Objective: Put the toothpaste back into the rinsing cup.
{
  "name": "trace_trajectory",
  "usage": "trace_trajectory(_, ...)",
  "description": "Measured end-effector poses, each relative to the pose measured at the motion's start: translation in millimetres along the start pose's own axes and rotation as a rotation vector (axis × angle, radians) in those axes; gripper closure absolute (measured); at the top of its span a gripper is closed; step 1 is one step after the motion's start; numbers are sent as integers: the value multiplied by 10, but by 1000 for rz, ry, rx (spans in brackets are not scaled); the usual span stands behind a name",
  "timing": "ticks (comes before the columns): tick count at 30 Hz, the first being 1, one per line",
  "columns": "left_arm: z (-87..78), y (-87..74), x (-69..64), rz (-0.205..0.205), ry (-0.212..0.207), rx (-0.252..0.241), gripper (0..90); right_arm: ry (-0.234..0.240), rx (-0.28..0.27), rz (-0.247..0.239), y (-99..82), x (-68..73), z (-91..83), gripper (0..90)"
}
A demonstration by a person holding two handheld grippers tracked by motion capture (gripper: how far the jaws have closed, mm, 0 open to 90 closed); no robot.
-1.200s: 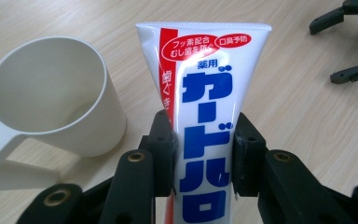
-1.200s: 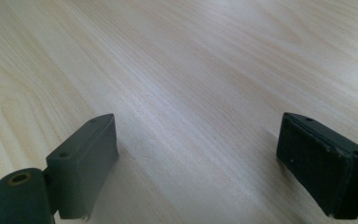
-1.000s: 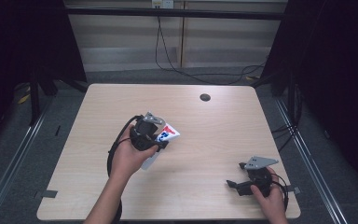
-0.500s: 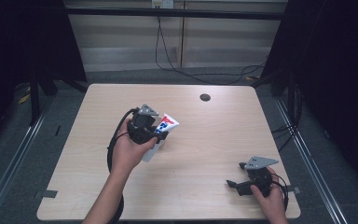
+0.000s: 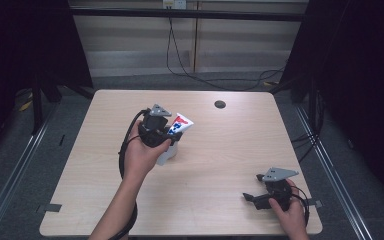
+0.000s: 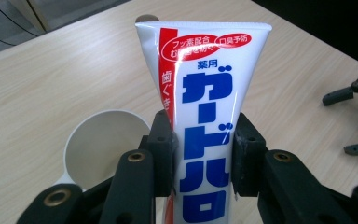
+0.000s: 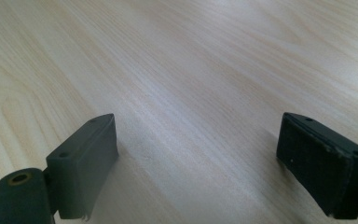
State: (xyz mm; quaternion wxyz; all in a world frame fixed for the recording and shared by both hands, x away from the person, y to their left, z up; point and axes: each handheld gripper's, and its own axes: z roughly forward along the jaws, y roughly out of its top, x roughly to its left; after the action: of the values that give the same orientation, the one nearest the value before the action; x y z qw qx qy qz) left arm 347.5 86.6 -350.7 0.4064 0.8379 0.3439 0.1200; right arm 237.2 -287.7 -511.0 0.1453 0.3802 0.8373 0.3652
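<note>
Both left gripper pads clamp the toothpaste tube above a likely cup.

The high view looks forward and down over the whole table from above its near edge. The left gripper view sits close above the tabletop, facing across it. The right gripper view looks low along the table; all three share its wooden surface.
</note>
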Motion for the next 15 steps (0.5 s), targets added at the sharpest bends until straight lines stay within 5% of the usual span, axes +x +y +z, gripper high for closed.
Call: trace_trajectory(15, -22, 74, 65, -48, 45, -92, 669, 0, 0, -1, 0, 0, 0, 118)
